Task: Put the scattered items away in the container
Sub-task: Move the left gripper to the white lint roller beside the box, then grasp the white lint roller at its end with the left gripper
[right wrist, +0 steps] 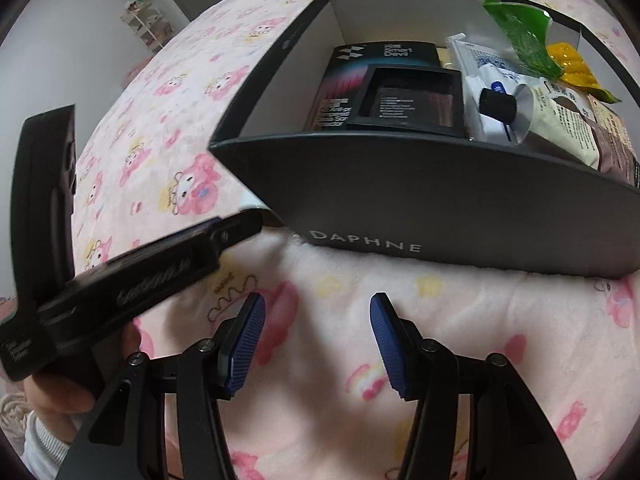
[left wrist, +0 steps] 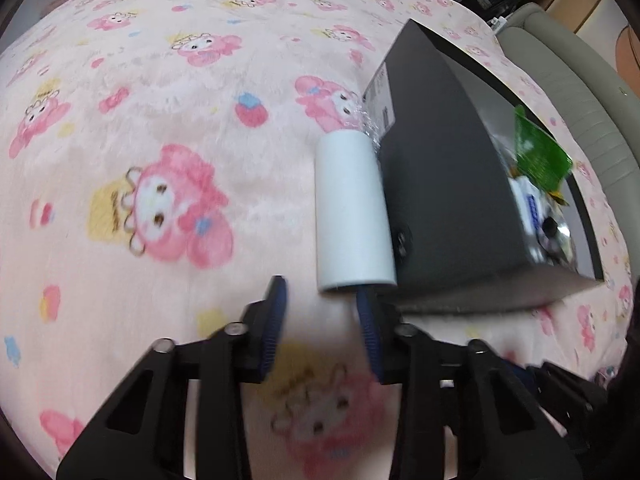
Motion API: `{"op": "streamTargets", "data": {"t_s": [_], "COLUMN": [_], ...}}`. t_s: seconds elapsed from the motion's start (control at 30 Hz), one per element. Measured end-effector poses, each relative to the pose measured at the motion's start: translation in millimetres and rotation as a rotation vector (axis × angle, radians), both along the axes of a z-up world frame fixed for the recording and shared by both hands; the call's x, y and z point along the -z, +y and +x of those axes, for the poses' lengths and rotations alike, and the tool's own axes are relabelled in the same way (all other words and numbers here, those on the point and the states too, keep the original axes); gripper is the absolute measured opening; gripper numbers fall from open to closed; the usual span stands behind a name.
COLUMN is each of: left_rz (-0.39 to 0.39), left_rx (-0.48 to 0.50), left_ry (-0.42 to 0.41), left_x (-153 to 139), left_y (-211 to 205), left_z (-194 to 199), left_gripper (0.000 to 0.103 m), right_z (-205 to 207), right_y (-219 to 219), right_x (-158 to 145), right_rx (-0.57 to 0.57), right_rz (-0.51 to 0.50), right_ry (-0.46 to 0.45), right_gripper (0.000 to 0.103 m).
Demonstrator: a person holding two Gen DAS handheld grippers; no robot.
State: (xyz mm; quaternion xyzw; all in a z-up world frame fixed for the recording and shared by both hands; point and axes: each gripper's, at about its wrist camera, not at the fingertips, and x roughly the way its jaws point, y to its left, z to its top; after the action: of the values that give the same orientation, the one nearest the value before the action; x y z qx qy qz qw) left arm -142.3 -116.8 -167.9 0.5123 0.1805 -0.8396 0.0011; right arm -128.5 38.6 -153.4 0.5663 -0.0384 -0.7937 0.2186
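A white cylindrical roll [left wrist: 352, 208] lies on the pink cartoon-print blanket [left wrist: 160, 100], pressed against the outer wall of the dark grey box [left wrist: 440, 184]. My left gripper [left wrist: 322, 286] is open just short of the roll's near end. Its right fingertip [left wrist: 366, 300] overlaps that end and nothing sits between the pads. My right gripper [right wrist: 318, 304] is open and empty over the blanket, in front of the box's long "DAPHNE" wall [right wrist: 440, 200]. Inside the box lie a black packet [right wrist: 380, 76], a white tube [right wrist: 492, 92], a green packet [right wrist: 520, 36] and a yellow packet [right wrist: 572, 64].
In the right wrist view a hand [right wrist: 60, 396] holds the black body of the left tool [right wrist: 140, 264] at the left, angled toward the box corner. A beige padded edge [left wrist: 580, 100] runs beyond the box. A white shelf [right wrist: 148, 28] stands by the far wall.
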Motion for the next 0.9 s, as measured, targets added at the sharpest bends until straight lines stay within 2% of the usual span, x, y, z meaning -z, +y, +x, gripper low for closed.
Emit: {"op": "streamTargets", "data": {"t_s": [0.1,0.27,0.47,0.6,0.67,0.83,0.87,0.9], "left_rz": [-0.005,-0.042,0.016,0.003,-0.004,0.049,0.061,0.071], "left_rx": [-0.017,0.027,0.042,0.100,0.119,0.135,0.138,0.142], "left_ry": [0.024,0.045,0.011,-0.010,-0.005,-0.016,-0.019,-0.021], "left_x": [-2,-13,-19,-18,-18,-17,-17,-18], "left_y": [1,11,11,20,22,21,21,21], "left_z": [1,22,62,84,87,83,83,84], "left_gripper": [0.004,0.004,0.004,0.005,0.005,0.006,0.007,0.013], "right_z": [-2,-2,2,7,7,11,11,12], "right_y": [2,9,22,31,33,28,27,26], "right_x": [1,-4,-9,-14,-13,-10,-8,-6], "right_rx": [-0.006,0.012,0.036,0.042,0.047,0.025,0.027,0.030], "right_rz": [-0.002,-0.026,-0.062,-0.130,-0.155,-0.174,-0.164,-0.155], "right_ry": [-0.006,0.008,0.003,0.004,-0.001,-0.015,-0.022,-0.028], "right_gripper": [0.051,0.051,0.051,0.051,0.051,0.051,0.051,0.051]}}
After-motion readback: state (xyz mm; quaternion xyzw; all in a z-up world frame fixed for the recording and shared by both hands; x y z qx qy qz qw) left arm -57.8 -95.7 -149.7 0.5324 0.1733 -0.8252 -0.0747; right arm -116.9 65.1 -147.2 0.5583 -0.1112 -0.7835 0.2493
